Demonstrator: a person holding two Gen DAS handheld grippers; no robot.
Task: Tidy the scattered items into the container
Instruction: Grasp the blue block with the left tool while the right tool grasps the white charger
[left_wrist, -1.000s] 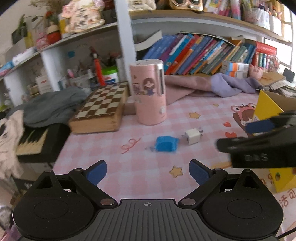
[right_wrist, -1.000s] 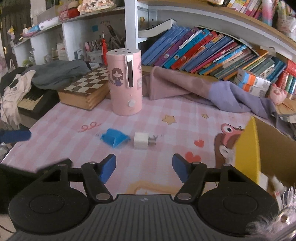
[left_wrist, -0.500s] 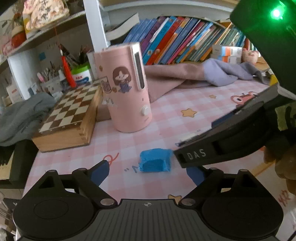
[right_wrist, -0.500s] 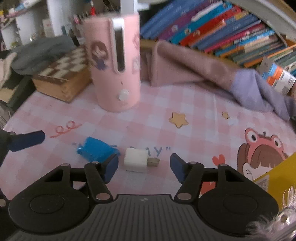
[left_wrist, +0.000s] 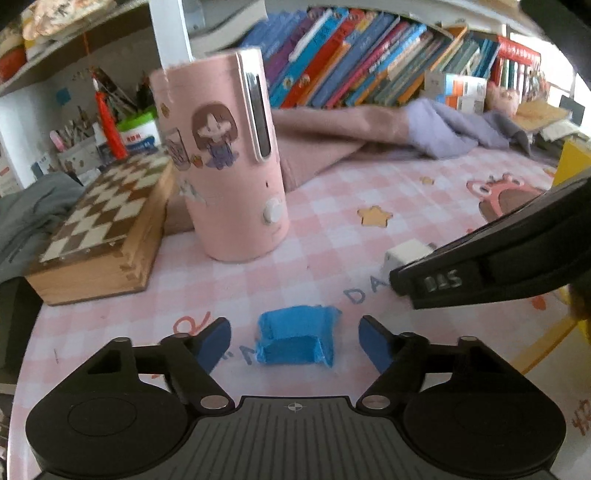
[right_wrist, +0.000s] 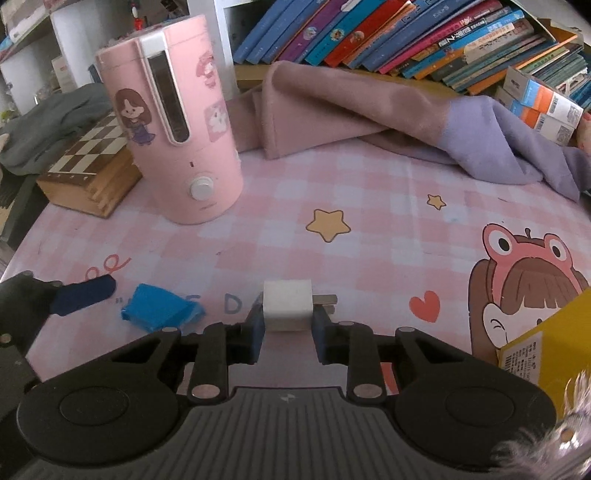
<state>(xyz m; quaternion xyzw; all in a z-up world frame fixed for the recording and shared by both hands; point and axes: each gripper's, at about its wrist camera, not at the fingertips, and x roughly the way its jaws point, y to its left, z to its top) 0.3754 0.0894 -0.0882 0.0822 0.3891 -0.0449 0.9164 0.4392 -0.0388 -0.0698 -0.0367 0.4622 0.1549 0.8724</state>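
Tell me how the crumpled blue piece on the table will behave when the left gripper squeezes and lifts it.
The blue piece looks like thin folded sheet material, so it will probably crush between the left gripper, whose jaws are closing around it without touching it. It seems light, so lifting should be easy. Its creased, loose flaps may let it slip or unfold.

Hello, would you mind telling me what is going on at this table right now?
A person is tidying with two handheld grippers. The right gripper is shut on the white plug adapter, which is on the pink tablecloth. The left gripper is closing around the blue object, pads not yet touching. The yellow box waits at the right.
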